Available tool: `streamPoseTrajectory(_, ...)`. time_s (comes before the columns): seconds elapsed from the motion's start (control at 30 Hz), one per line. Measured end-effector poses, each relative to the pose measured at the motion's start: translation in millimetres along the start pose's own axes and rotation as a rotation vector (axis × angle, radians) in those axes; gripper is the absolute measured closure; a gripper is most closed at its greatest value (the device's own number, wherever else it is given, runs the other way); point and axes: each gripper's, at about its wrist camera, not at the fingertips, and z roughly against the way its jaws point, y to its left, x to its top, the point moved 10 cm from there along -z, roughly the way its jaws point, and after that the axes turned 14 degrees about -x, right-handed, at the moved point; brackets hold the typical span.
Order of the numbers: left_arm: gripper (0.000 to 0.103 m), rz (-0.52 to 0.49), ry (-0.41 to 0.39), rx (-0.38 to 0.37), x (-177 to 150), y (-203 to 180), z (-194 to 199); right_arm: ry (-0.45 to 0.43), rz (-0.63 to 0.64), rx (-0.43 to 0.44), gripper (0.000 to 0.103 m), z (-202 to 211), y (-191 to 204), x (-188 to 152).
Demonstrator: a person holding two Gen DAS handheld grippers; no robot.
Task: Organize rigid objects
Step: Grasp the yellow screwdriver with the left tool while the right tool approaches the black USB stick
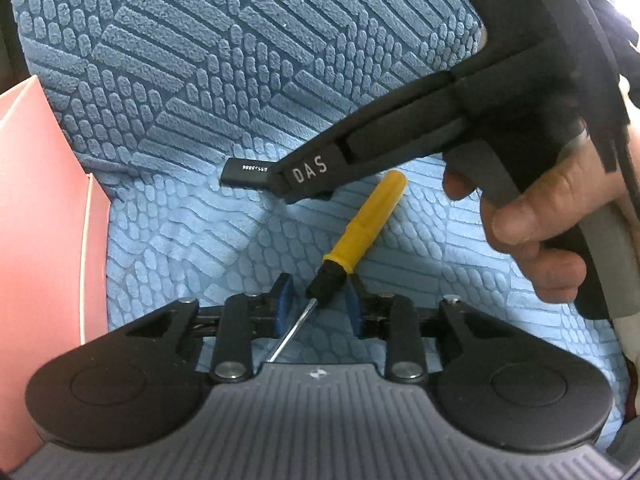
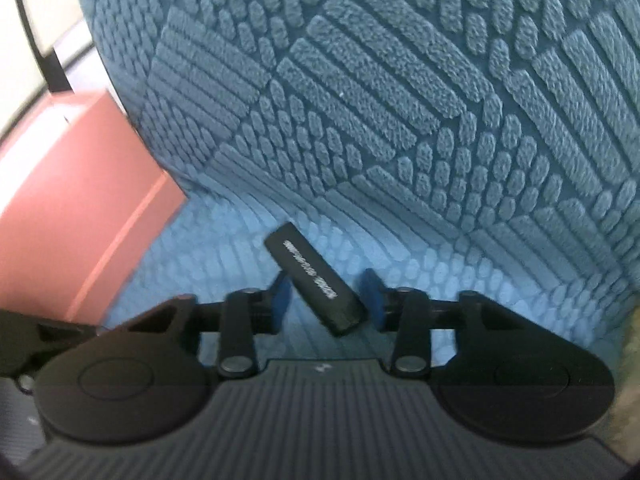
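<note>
A screwdriver [image 1: 360,228] with a yellow handle, black collar and metal shaft lies on the blue textured sofa seat. My left gripper [image 1: 318,304] is open around its black collar, one blue pad on each side. A small black bar with white printed numbers [image 1: 244,171] lies on the seat just beyond. My right gripper [image 1: 298,184] reaches in from the upper right, its tip over that bar. In the right wrist view the black bar [image 2: 316,280] lies slanted between my right gripper's [image 2: 328,300] open blue pads, with gaps on both sides.
A pink box [image 1: 44,240] stands open at the left on the seat, also in the right wrist view [image 2: 88,200]. The sofa backrest [image 1: 248,48] rises right behind the objects. A bare hand [image 1: 552,216] holds the right gripper's handle at the right.
</note>
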Motion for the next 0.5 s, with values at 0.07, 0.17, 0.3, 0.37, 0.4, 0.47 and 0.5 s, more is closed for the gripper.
streamPoseTrajectory(0.07,0.080,-0.001,0.006,-0.005,-0.1,-1.0,-0.9,0.009,0.005,-0.003,0.067,-0.6,3.6,0.0)
streamPoseTrajectory(0.17,0.082,-0.012,0.013,-0.004,-1.0,-2.0,-1.1,0.003,0.050,-0.019,0.070,-0.9,11.3,-0.3)
streamPoseTrajectory(0.3,0.087,-0.008,0.029,-0.010,-4.1,-0.9,2.1,0.001,0.017,-0.029,0.092,2.7,13.8,5.9)
streamPoseTrajectory(0.37,0.087,0.011,0.031,0.000,-6.5,1.7,5.6,-0.008,-0.027,-0.037,0.097,8.8,8.1,11.9)
streamPoseTrajectory(0.4,0.087,0.015,0.033,0.003,-7.6,2.1,6.8,-0.012,-0.041,-0.045,0.097,10.3,5.2,13.4)
streamPoseTrajectory(0.47,0.087,0.031,0.031,0.013,-10.8,2.9,9.5,-0.004,-0.051,-0.044,0.097,8.8,1.4,12.4)
streamPoseTrajectory(0.5,0.087,0.043,0.029,0.015,-13.1,2.7,12.1,0.007,-0.059,-0.031,0.097,6.7,1.6,10.5)
